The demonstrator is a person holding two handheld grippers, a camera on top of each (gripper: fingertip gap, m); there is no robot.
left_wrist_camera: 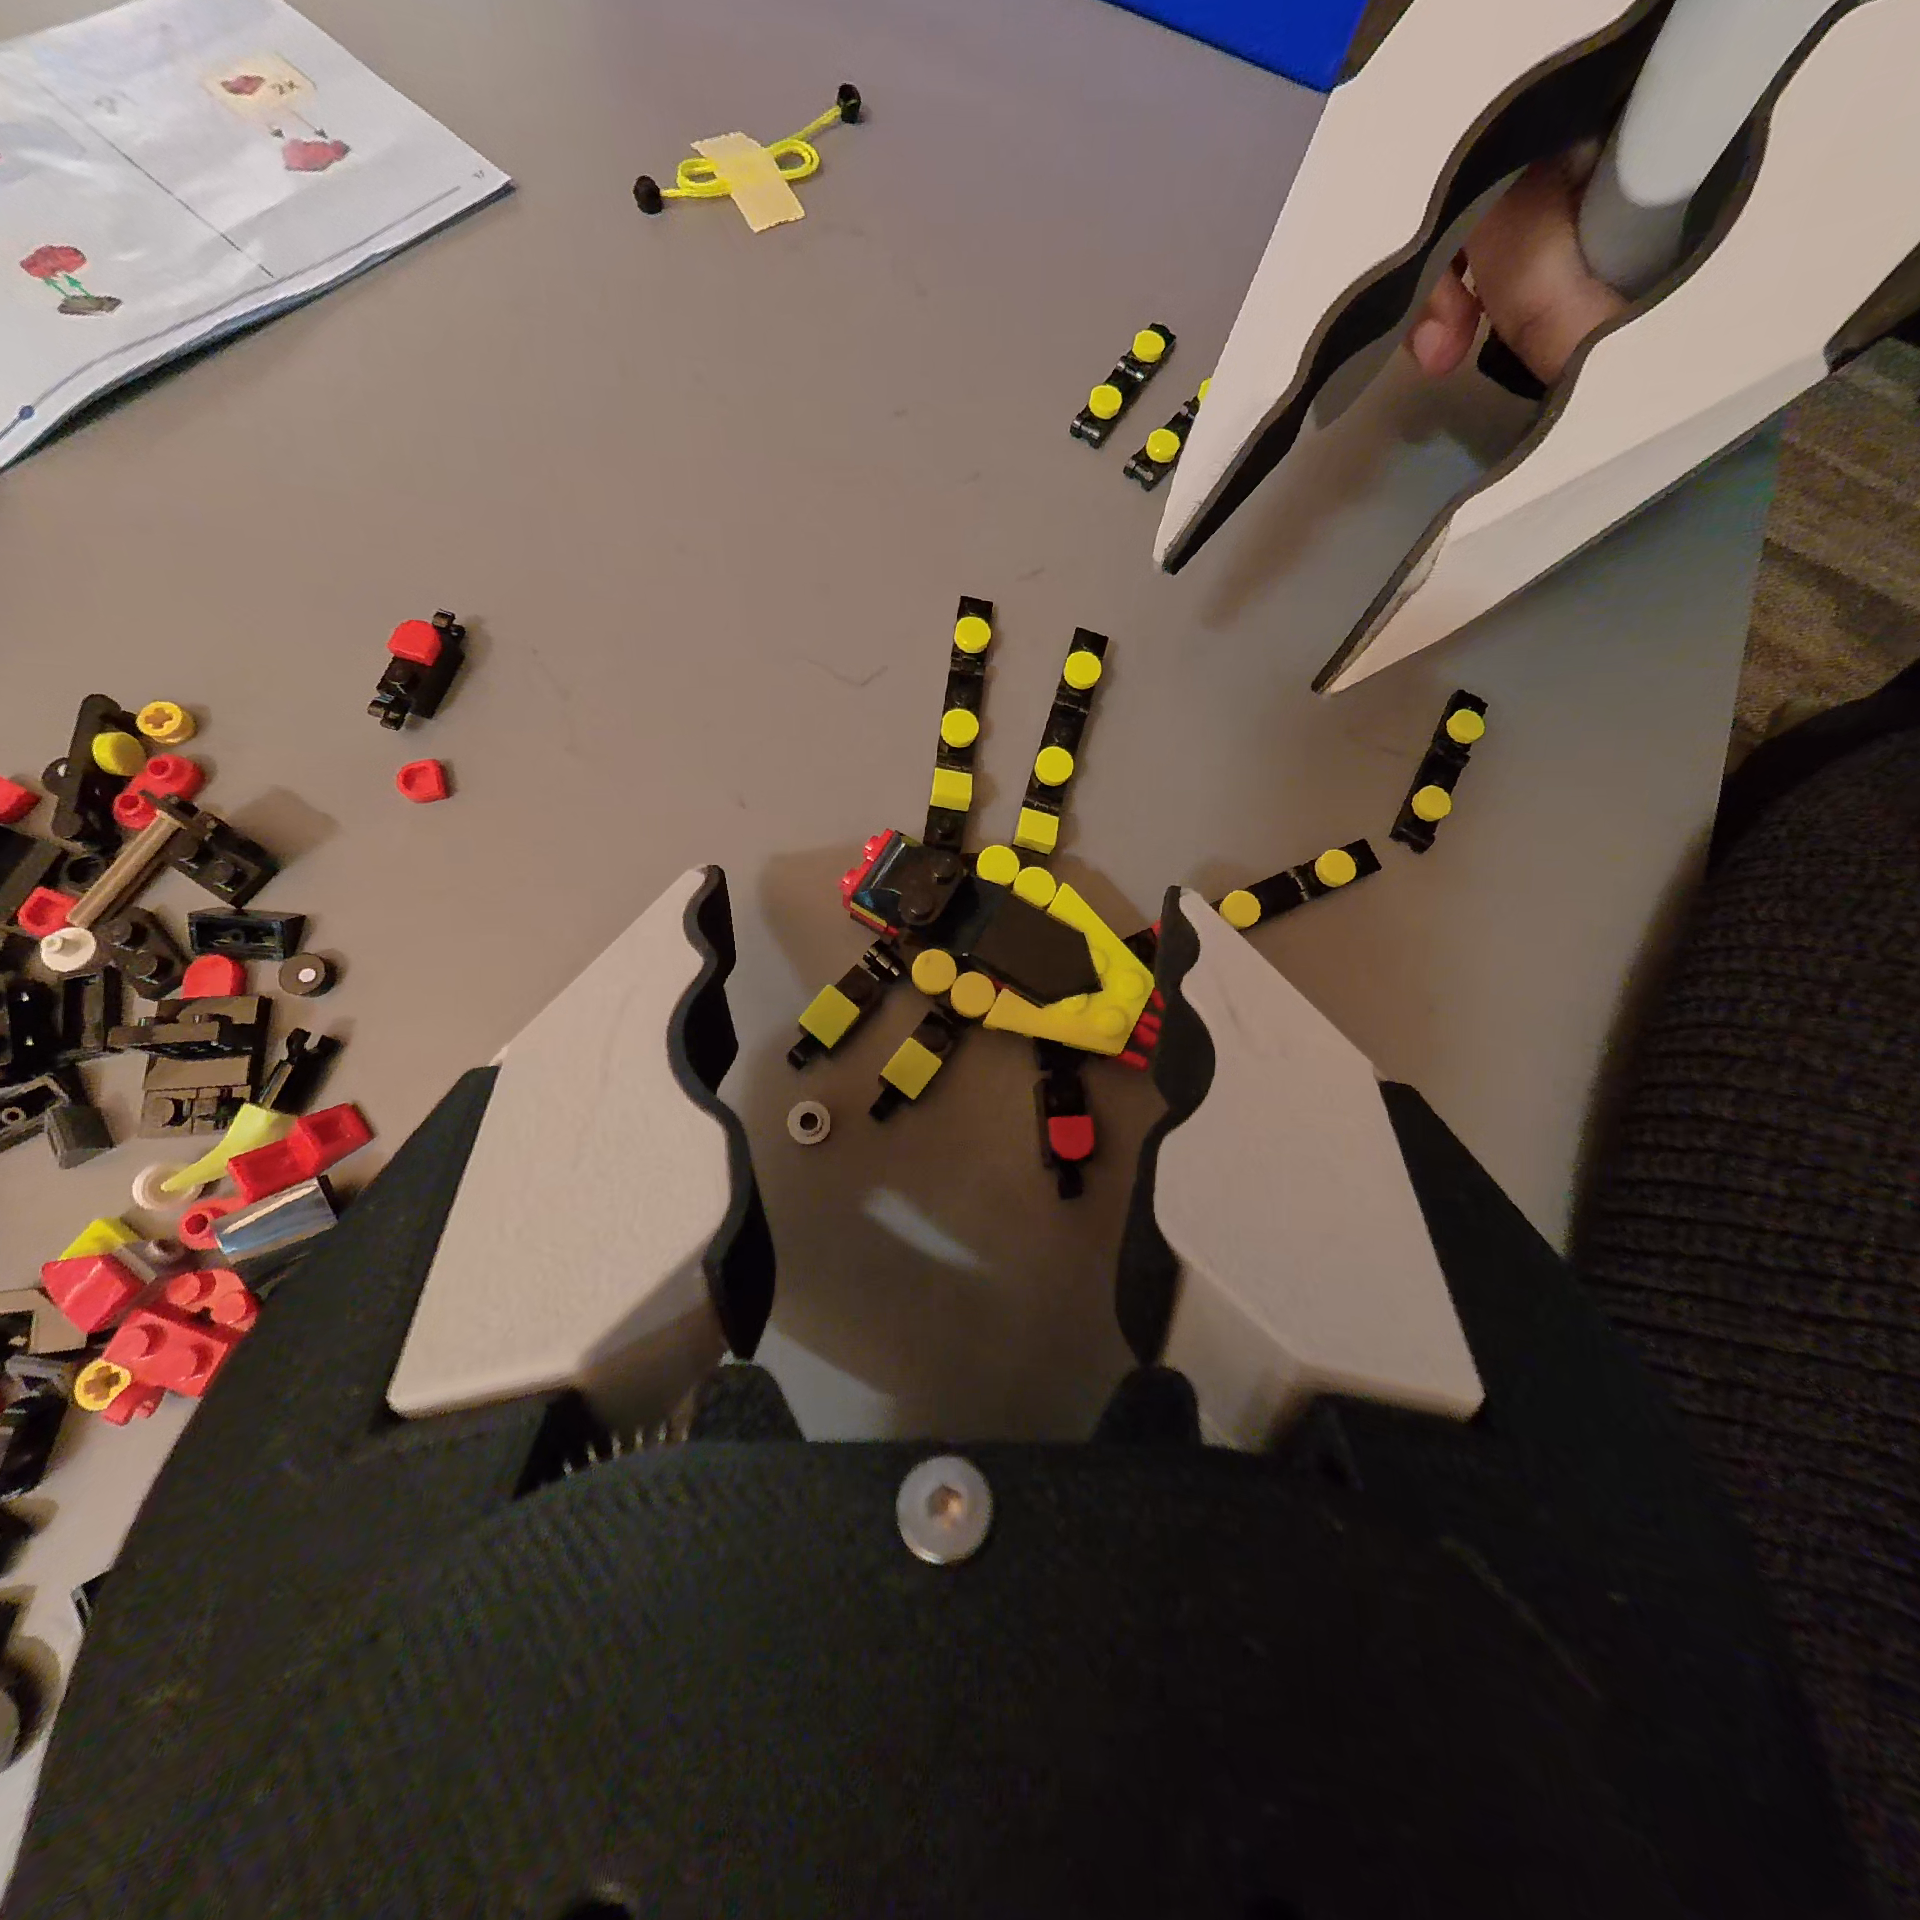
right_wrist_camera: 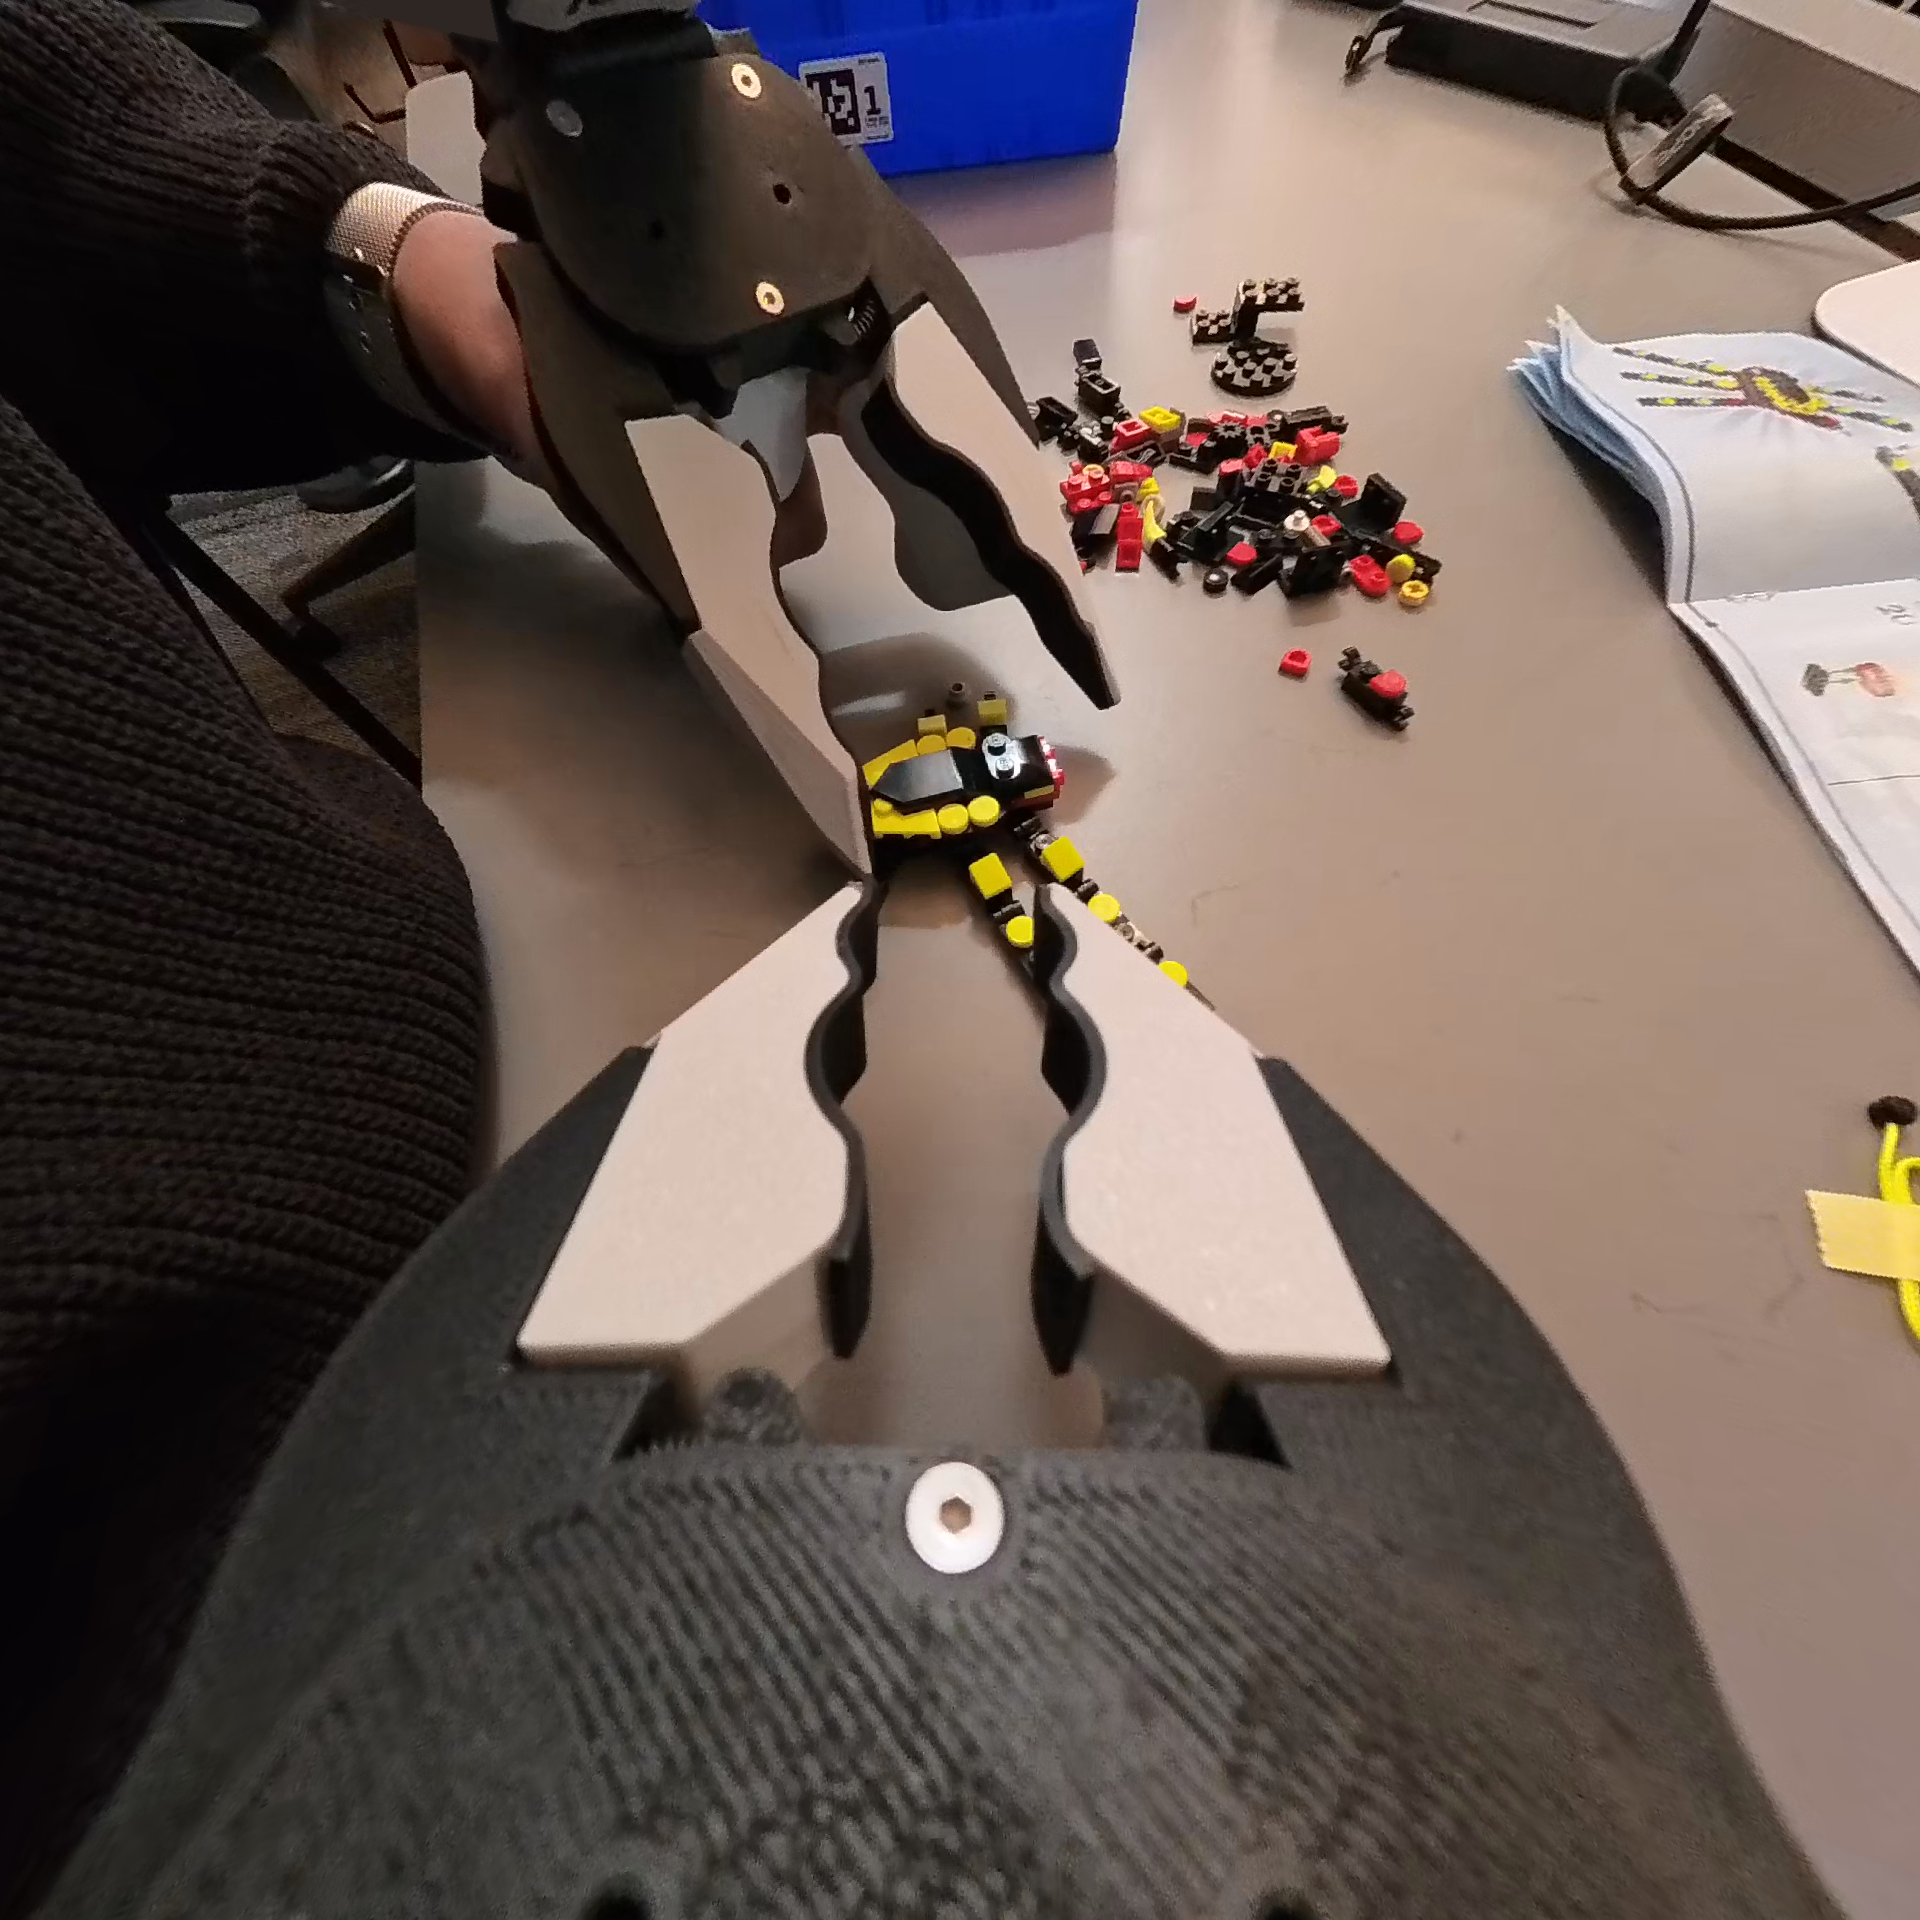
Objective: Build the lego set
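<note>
A yellow-and-black lego spider [left_wrist_camera: 1023, 961] lies flat on the grey table [left_wrist_camera: 644, 499], with two long legs pointing away and shorter legs at its sides. My left gripper [left_wrist_camera: 945, 894] is open and empty, its fingers either side of the spider body; one fingertip sits right at the body's yellow rear end. My right gripper [right_wrist_camera: 951, 899] is open and empty, tips just short of the spider [right_wrist_camera: 935, 790], one finger covering part of the long legs. The right gripper also shows in the left wrist view [left_wrist_camera: 1247, 623], and the left gripper in the right wrist view [right_wrist_camera: 982, 779].
A pile of loose bricks [left_wrist_camera: 135, 1039] lies left of the spider. Loose leg strips [left_wrist_camera: 1122, 384] [left_wrist_camera: 1439, 769], a black-red piece [left_wrist_camera: 416, 665], a red tile [left_wrist_camera: 423, 779], a grey stud [left_wrist_camera: 808, 1122], a taped yellow string [left_wrist_camera: 748, 171] and a booklet [left_wrist_camera: 156, 187] lie around. A blue bin [right_wrist_camera: 935, 83] stands behind. The table edge [left_wrist_camera: 1745, 623] is near. From the left gripper's tips to the grey stud [left_wrist_camera: 808, 1122] is close to 4 centimeters. The right camera catches it too, in the right wrist view [right_wrist_camera: 958, 693].
</note>
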